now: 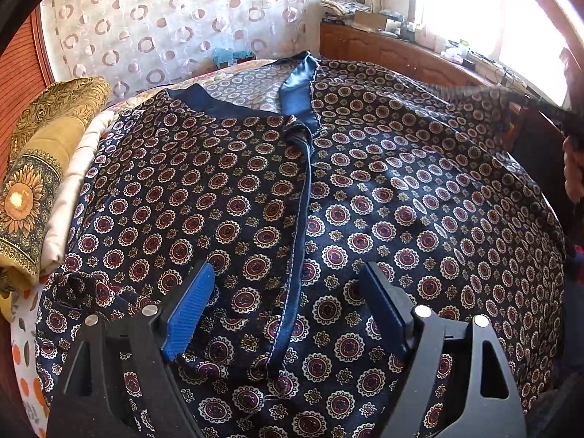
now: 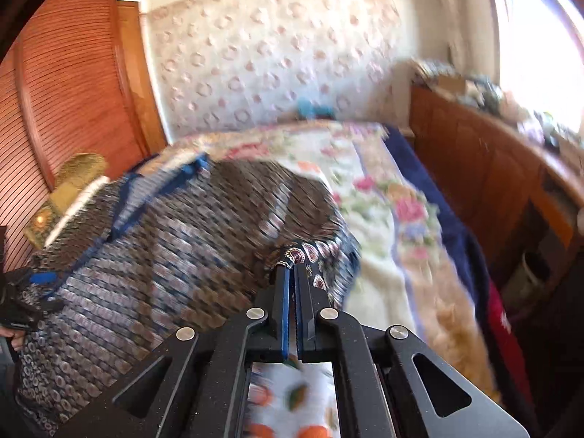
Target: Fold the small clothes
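The patterned shirt [image 1: 255, 189], dark navy with red and cream medallions and a blue-lined collar [image 1: 297, 84], lies spread front-up across the bed [image 2: 383, 197], covering most of its near half, with the buttoned placket [image 1: 301, 219] running down the middle toward the near edge. In the left wrist view the left gripper [image 1: 288, 292] hangs just above the lower front of the shirt with its blue-padded fingers [image 1: 189, 306] spread wide on either side of the placket, gripping nothing. In the right wrist view, which is heavily blurred, the right gripper [image 2: 291, 273] has its jaws pressed together on a fold at the shirt's right edge, and the pinched cloth is bunched up off the bed at the fingertips. Beyond that edge the floral blanket [image 2: 387, 219] covers the right side of the bed out to its dark blue border. At the bed's far left corner sit folded golden cloths with a sunflower print [image 1: 33, 189], beside a pale folded piece [image 1: 73, 182]. A curtain with ring patterns [image 1: 175, 18] hangs behind the far edge, and a wooden cabinet [image 1: 387, 51] loaded with clutter stands along the right side under a bright window [image 1: 485, 7].
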### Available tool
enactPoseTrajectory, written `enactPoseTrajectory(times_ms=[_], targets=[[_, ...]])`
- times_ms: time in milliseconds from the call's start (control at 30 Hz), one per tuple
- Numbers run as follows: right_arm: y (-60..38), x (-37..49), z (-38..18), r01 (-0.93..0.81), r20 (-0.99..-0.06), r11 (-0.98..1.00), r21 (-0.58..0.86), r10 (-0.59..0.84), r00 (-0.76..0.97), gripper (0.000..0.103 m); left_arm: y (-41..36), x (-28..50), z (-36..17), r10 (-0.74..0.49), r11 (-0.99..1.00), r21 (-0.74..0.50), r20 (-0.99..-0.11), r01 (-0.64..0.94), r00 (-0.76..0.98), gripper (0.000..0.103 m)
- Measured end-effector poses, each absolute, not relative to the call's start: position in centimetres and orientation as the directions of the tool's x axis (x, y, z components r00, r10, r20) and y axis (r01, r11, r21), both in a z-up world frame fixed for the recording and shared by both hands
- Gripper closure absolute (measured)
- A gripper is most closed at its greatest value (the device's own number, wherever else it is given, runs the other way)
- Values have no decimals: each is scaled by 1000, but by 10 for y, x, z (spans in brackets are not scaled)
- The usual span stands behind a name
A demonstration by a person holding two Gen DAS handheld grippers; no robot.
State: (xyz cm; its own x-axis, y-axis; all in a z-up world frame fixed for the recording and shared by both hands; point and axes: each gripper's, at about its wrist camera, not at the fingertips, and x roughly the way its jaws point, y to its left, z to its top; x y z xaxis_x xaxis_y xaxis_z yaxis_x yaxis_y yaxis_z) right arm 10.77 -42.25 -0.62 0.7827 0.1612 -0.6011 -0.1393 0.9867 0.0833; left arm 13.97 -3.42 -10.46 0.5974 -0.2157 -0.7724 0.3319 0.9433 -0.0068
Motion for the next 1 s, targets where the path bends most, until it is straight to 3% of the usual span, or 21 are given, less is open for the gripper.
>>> enactPoseTrajectory(times_ms=[133, 233, 367, 500, 533, 600, 633, 667, 733, 1000], targets=[[-377, 87, 14, -282, -557, 958, 42, 257, 790, 101, -33, 139, -105, -216, 943, -8, -773, 332, 597, 20], [-345, 83, -2, -408, -610, 910, 72, 364, 704, 101, -35, 139, -105, -219, 942, -9, -774, 335, 594, 19], [-330, 81, -35, -409, -694, 912, 31, 314, 648, 101, -35, 139, -105, -219, 942, -8, -774, 335, 595, 19], [-353, 72, -36, -334, -676, 942, 26, 263, 688, 97, -35, 139, -106, -219, 942, -9, -774, 335, 594, 19], [-364, 70, -32, -298, -666, 954, 27, 239, 706, 93, -35, 139, -106, -218, 942, -9, -774, 335, 594, 19], [-387, 67, -25, -228, -646, 973, 45, 202, 736, 75, -35, 139, -106, -218, 942, -8, -774, 335, 595, 19], [-397, 65, -23, -196, -642, 980, 44, 178, 746, 57, -34, 139, -105, -219, 942, -9, -774, 335, 594, 19], [-406, 64, -22, -163, -640, 986, 35, 147, 755, 46, -35, 139, -106, -219, 942, -9, -774, 335, 594, 19], [-423, 66, -26, -93, -645, 995, 25, 87, 759, 46, -35, 140, -106, -219, 942, -9, -774, 336, 594, 19], [-429, 90, -54, -29, -729, 995, 91, 86, 679, 46, -35, 139, -106, -218, 942, -8, -774, 335, 594, 19]])
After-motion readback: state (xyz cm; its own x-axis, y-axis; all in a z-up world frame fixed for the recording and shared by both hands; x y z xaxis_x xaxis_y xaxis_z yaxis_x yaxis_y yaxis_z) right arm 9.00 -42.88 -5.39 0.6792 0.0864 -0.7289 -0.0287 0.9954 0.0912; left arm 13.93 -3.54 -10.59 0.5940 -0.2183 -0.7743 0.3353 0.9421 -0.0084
